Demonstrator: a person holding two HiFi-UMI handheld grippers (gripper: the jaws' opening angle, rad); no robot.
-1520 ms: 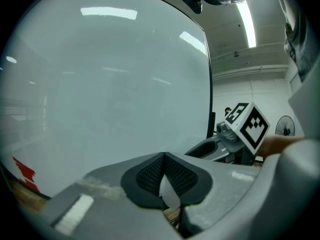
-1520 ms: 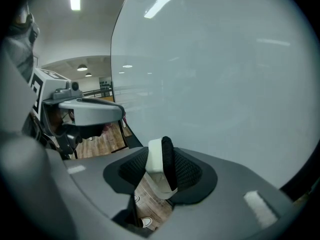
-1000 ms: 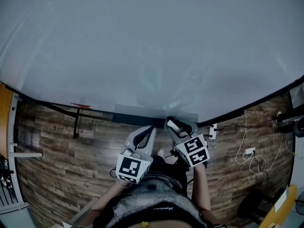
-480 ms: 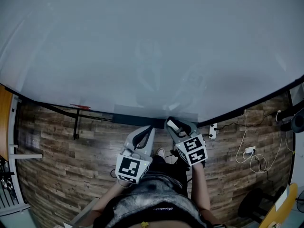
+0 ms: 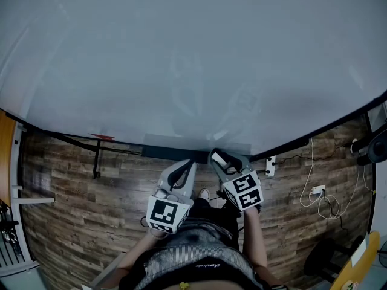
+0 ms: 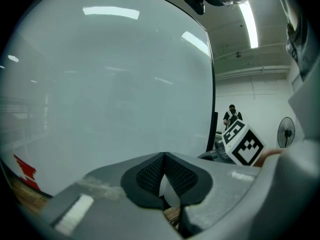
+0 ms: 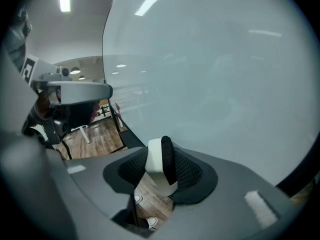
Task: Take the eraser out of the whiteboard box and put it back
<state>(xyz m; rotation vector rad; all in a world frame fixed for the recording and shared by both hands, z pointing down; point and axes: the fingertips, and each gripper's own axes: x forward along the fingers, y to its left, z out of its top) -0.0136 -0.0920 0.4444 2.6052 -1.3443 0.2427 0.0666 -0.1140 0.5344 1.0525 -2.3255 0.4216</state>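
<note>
Office: whiteboard (image 5: 181,53), wood-look floor (image 5: 91,192)

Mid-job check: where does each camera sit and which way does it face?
Head view: on the person's head, looking steeply down past the whiteboard to the wood floor; both forearms, the left gripper and right gripper show.
Left gripper view: on the left gripper, facing the whiteboard along closed, empty jaws.
Right gripper view: on the right gripper, facing the whiteboard; jaws clamp the eraser.
Shared: the whiteboard shows in all three; each gripper view catches the other gripper.
</note>
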